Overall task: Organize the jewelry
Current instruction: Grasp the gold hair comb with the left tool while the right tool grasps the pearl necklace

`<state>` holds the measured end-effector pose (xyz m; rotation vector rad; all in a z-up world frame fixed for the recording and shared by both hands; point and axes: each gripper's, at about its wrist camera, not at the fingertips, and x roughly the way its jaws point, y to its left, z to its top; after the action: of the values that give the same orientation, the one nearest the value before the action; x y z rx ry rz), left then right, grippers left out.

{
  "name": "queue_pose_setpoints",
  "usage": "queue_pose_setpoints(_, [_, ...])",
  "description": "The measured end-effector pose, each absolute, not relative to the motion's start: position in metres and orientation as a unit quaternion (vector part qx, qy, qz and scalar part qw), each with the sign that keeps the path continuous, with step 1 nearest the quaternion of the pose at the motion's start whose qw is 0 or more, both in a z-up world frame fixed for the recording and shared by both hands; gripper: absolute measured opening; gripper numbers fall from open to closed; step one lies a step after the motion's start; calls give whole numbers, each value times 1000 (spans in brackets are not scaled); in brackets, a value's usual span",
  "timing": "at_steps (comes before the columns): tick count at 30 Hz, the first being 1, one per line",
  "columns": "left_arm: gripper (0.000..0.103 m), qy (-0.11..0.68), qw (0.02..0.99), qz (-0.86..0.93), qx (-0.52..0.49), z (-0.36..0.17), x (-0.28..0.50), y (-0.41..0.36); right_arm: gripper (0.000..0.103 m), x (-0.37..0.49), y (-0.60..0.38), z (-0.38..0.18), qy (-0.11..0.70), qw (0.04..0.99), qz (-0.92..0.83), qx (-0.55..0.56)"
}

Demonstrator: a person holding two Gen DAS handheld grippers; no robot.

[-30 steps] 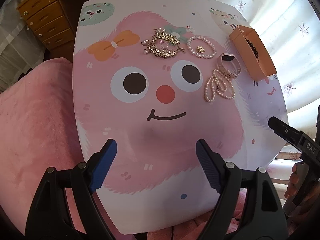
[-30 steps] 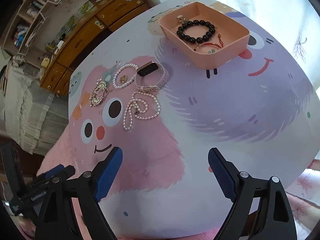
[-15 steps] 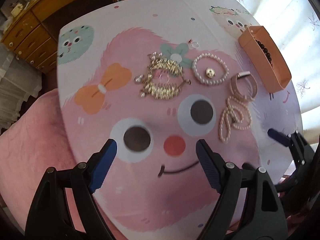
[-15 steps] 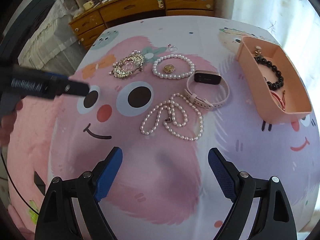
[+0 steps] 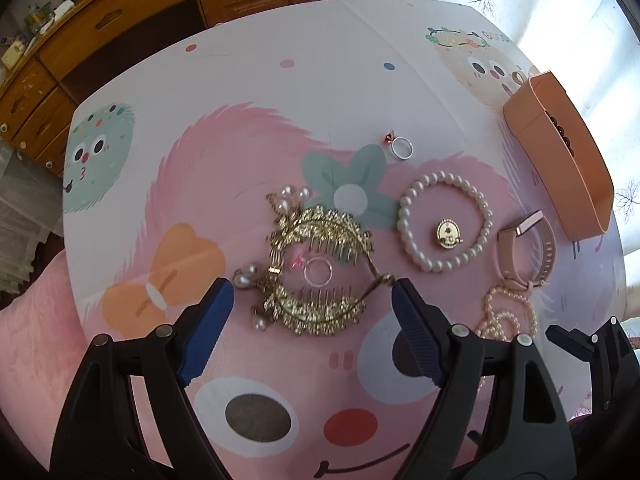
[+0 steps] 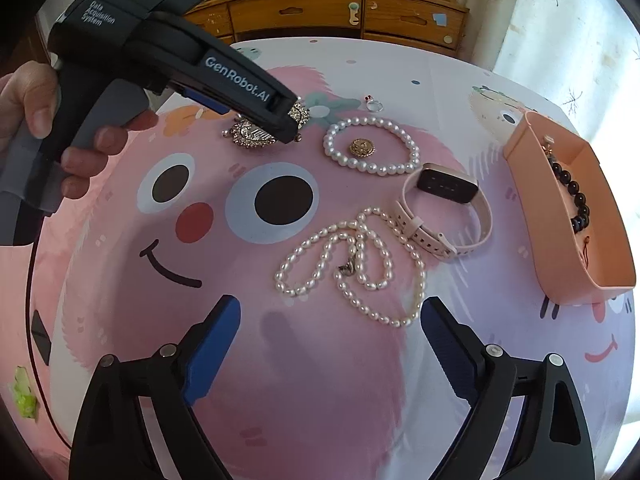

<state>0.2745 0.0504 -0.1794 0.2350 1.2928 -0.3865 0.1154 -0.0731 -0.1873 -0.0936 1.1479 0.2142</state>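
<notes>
My left gripper (image 5: 310,300) is open, its blue pads flanking two gold hair combs (image 5: 316,272) with a small pink ring (image 5: 318,272) lying between them. In the right wrist view the left gripper's black body (image 6: 224,76) hangs over those combs (image 6: 252,136). My right gripper (image 6: 331,312) is open just short of a looped pearl necklace (image 6: 304,246). Beyond it lie a pink watch (image 6: 446,184), a pearl bracelet (image 6: 348,160) around a gold brooch (image 6: 362,147), and a silver ring (image 6: 374,105). A peach tray (image 6: 580,280) at the right holds a black bead bracelet (image 6: 576,196).
The jewelry lies on a table (image 5: 280,112) covered with a pink cartoon-face cloth. Wooden drawers (image 6: 340,12) stand behind it, a curtain (image 5: 540,8) at the right, and pink bedding (image 5: 32,320) at the left. A hand (image 6: 32,112) grips the left tool.
Both grippers moved in and down toward the jewelry. The left one came over the gold combs. The right one rolled and closed in on the pearl necklace. Jaws stayed open.
</notes>
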Motion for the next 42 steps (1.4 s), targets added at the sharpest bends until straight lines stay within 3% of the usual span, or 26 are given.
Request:
queue_pose_setpoints(25, [84,563,776,-235,161,-198,287,24,102,138,-71,-213,548,831,80,-49])
queue_pose_setpoints(27, [83,558,778,-239,161,-197,284,27,101,141,-71,-212,549,831,81,-49])
queue_pose_setpoints(28, [76,553,780,-243,161,-196,283,27,101,141,-71,-213,548,831,82,-50])
queue_pose_setpoints(29, [70,550,782,-246,161,-194,280,28,98,141,-71,-212,547,831,85,-50])
queue_pose_setpoints(30, [70,547,783,-247,162,-193,278,28,95,139,-69,-210,543,833,89,-53])
queue_pose_setpoints(33, [69,540,787,-251,163,-191,272,32,72,139,-67,-206,532,838,103,-59])
queue_pose_setpoints(35, [69,539,788,-251,160,-188,268,34,51,140,-66,-204,528,839,112,-63])
queue_pose_setpoints(37, [69,537,789,-250,159,-188,269,34,37,142,-63,-202,526,839,120,-68])
queue_pose_setpoints(38, [69,537,790,-250,159,-188,268,34,24,142,-62,-202,526,839,124,-69])
queue_pose_setpoints(41, [69,538,790,-249,156,-187,266,38,9,143,-62,-201,525,839,125,-69])
queue_pose_setpoints(42, [69,538,790,-250,155,-187,264,38,9,143,-64,-201,526,838,128,-63])
